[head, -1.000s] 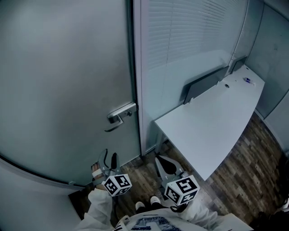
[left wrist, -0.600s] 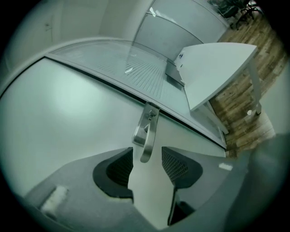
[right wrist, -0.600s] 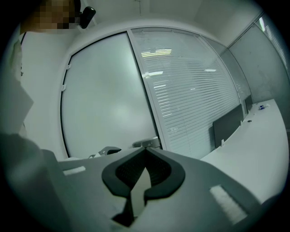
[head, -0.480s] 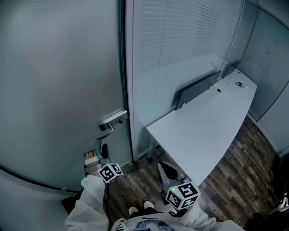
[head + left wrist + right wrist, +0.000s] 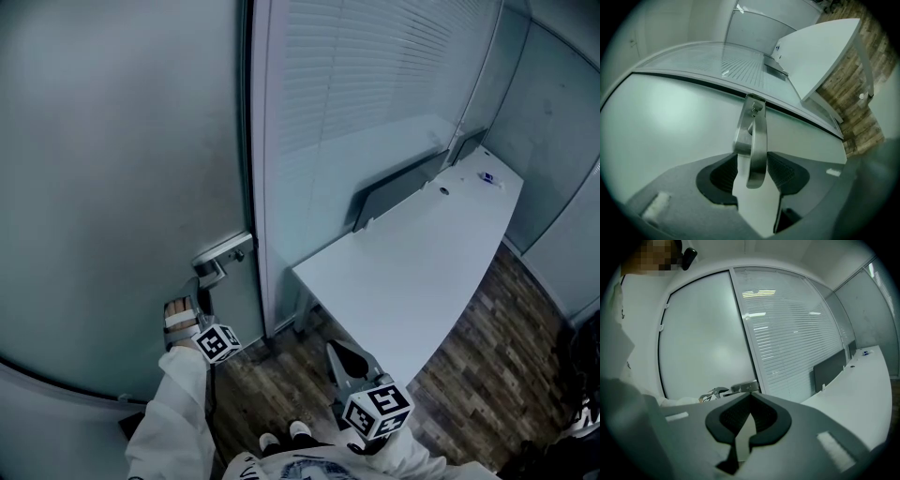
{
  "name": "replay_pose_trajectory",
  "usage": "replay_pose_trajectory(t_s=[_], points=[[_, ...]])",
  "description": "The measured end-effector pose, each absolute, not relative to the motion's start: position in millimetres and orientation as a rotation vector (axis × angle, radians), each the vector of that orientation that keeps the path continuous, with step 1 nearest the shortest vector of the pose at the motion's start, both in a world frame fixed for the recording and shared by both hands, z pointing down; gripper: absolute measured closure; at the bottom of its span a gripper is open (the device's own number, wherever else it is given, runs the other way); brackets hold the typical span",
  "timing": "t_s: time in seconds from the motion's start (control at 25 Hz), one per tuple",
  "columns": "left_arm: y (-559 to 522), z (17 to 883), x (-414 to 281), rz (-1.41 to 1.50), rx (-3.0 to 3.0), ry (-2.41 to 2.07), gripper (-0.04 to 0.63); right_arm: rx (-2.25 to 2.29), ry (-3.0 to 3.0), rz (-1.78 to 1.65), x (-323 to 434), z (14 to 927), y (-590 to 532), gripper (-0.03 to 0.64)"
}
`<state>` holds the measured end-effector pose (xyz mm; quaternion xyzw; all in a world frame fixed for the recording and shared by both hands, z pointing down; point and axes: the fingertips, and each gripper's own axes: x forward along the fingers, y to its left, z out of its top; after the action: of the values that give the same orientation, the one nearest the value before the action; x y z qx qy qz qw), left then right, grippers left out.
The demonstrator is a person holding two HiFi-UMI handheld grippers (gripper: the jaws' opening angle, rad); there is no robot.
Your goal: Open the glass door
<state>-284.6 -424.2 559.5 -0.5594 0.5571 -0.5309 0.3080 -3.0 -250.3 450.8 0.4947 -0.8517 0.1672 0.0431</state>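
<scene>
The frosted glass door [image 5: 112, 159] fills the left of the head view, with a metal lever handle [image 5: 220, 256] at its right edge. My left gripper [image 5: 199, 292] is raised just under that handle. In the left gripper view the handle [image 5: 753, 136] hangs down between the two dark pads [image 5: 724, 173], with a gap on each side; my left gripper [image 5: 752, 161] is open around the handle's free end. My right gripper [image 5: 345, 361] hangs low over the floor, away from the door. Seen in its own view, the right gripper [image 5: 750, 397] is shut and holds nothing, pointing toward the door [image 5: 705, 343].
A glass wall with blinds [image 5: 366, 84] stands right of the door frame. A white desk [image 5: 422, 262] with a dark upright panel [image 5: 398, 183] juts out from it, close to my right side. Wood-plank floor [image 5: 487, 347] lies below; shoes [image 5: 281, 438] show at the bottom.
The left gripper has risen from low near the floor up to the door handle, which now sits between its jaws. The door has come closer. The right gripper has barely moved.
</scene>
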Motion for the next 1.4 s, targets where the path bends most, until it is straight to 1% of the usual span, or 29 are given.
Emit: replay_pose_trajectory(t_s=[0.12,0.16,0.36,0.56,0.88,1.2,1.4], points=[[-428.3,561.1,-285.9,-1.388,-1.479,1.486,0.392,1.513,-2.603,0.514,-2.2,452.1,-250.5,0.611],[-429.1,561.2,-285.8,-1.386,-1.479,1.487,0.405,1.512,-2.602,0.516,-2.2,452.7,-251.1,0.611],[-429.9,561.1,-285.7,-1.383,-1.468,1.516,0.427,1.512,-2.598,0.525,0.0,453.4,-253.1,0.611],[-430.4,567.1,-285.6,-1.368,-1.461,1.54,0.48,1.514,-2.592,0.531,1.8,456.8,-258.3,0.612],[-429.0,561.6,-284.2,-1.315,-1.44,1.581,0.485,1.495,-2.585,0.571,0.9,465.1,-263.9,0.611],[-432.4,585.2,-284.0,-1.155,-1.621,1.83,0.492,1.404,-2.591,0.617,-11.9,477.7,-263.3,0.611],[-428.6,582.9,-280.1,-1.147,-1.66,1.85,0.491,1.347,-2.599,0.638,-22.0,476.0,-261.0,0.611]])
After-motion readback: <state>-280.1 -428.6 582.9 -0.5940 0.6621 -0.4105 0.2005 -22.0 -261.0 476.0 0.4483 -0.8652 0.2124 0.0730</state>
